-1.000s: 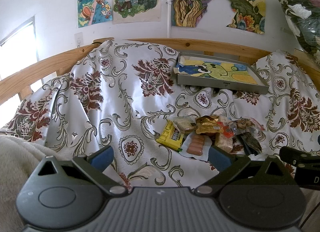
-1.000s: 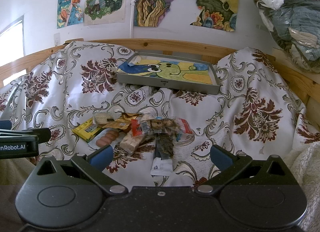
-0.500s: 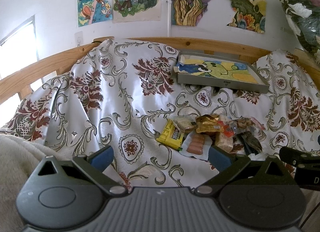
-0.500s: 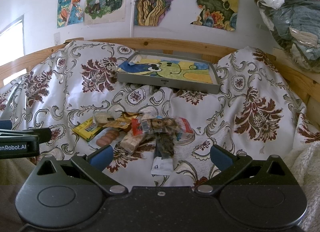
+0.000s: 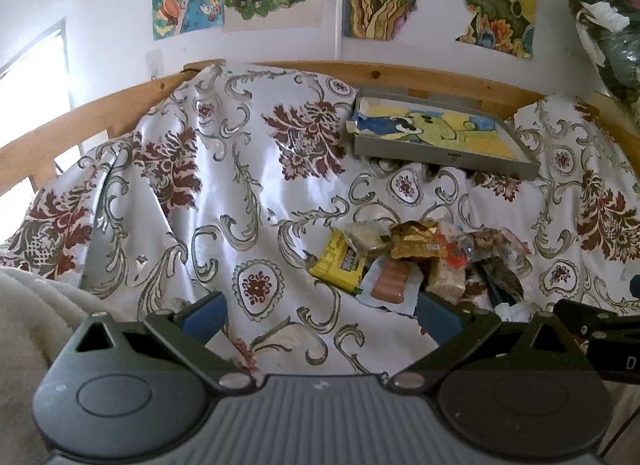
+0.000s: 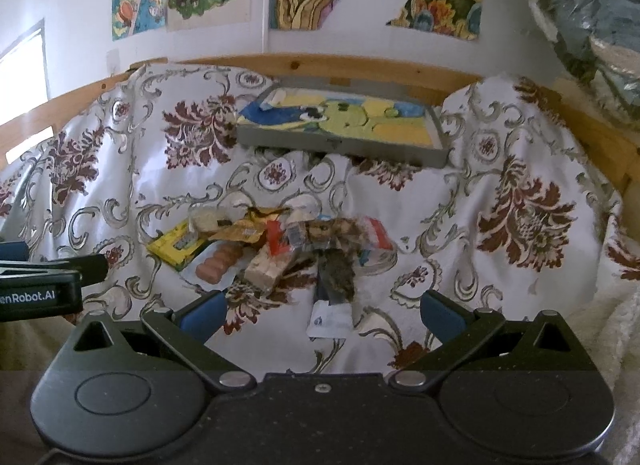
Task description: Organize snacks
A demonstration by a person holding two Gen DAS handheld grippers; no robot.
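Note:
A heap of snack packets [image 5: 420,257] [image 6: 280,249] lies on the flowered bed cover. It holds a yellow packet [image 5: 340,261] [image 6: 178,245], a pack of small sausages [image 5: 390,285] [image 6: 216,263], a gold wrapper [image 5: 418,245] [image 6: 240,231], a pale bar [image 6: 268,269] and a dark packet [image 6: 338,273]. Behind it stands a grey tray [image 5: 444,153] [image 6: 340,147] lined with a cartoon picture. My left gripper [image 5: 320,315] is open, just short of the heap's left side. My right gripper [image 6: 320,313] is open too, near the white end of the dark packet [image 6: 330,319]. Neither holds anything.
A wooden bed rail [image 5: 400,73] [image 6: 360,65] runs behind the tray, with posters on the wall above. Bagged clothes [image 6: 580,17] hang at the upper right. A cream fleece blanket [image 5: 36,305] [image 6: 608,325] lies at the near edges. The bed cover [image 5: 240,193] left of the heap is bare.
Both grippers have edged slightly forward and lower towards the heap. The snacks and the tray have not moved.

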